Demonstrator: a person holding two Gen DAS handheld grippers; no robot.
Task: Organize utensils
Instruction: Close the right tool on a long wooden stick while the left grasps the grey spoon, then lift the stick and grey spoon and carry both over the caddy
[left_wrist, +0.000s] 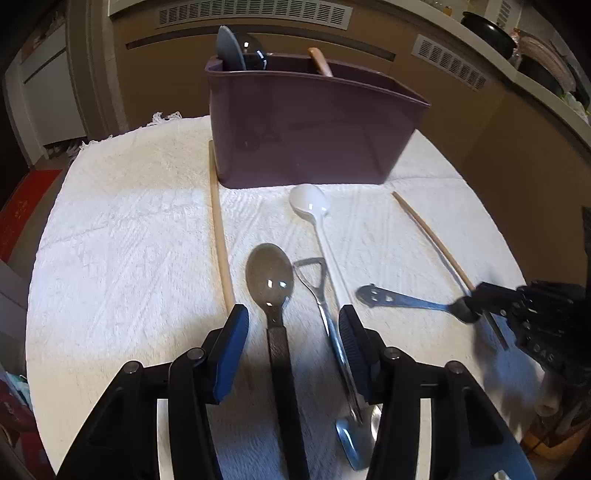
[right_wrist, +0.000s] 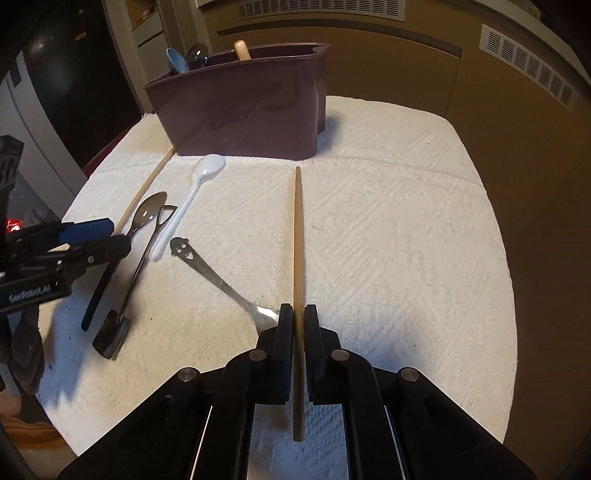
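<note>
With the right gripper clamped on a wooden chopstick and the half-open left gripper straddling a grey spoon ungripped, each should lift clear before swinging to the purple caddy.

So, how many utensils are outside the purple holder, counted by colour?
wooden chopsticks: 2
white spoon: 1
silver metal pieces: 2
grey spoon with black handle: 1
Total: 6
</note>
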